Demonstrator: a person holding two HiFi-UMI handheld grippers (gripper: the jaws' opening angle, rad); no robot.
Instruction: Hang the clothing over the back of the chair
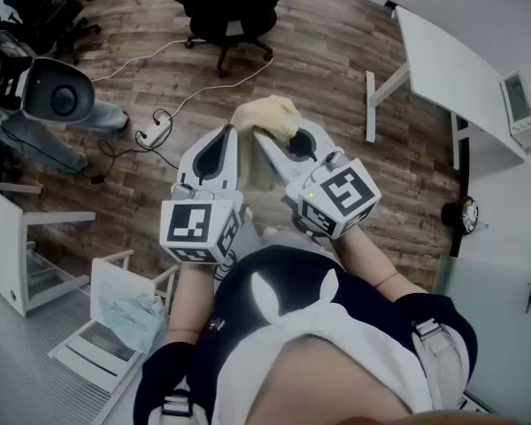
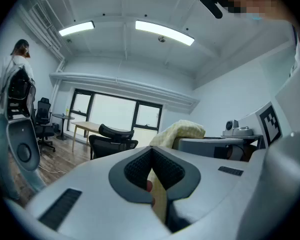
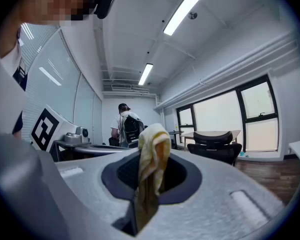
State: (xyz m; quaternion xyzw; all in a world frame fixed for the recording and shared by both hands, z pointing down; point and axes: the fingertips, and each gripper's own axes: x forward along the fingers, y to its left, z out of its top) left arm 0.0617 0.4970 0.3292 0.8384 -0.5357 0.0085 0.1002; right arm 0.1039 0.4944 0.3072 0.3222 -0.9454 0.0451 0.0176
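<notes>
The clothing (image 1: 267, 116) is a pale yellow cloth, bunched up and held in the air between my two grippers above the wooden floor. My left gripper (image 1: 219, 151) is shut on one edge of it; in the left gripper view the yellow cloth (image 2: 160, 196) is pinched between the dark pads. My right gripper (image 1: 294, 142) is shut on another part, and in the right gripper view a fold of cloth (image 3: 151, 154) sticks up out of its jaws. A black office chair (image 1: 234, 7) stands farther ahead, apart from both grippers.
A white desk (image 1: 451, 65) stands at the right. Cables and a power strip (image 1: 155, 131) lie on the floor at the left, near grey equipment (image 1: 57, 94). A white frame with a pale blue cloth (image 1: 128, 315) sits lower left. A person with a backpack (image 3: 125, 126) stands far off.
</notes>
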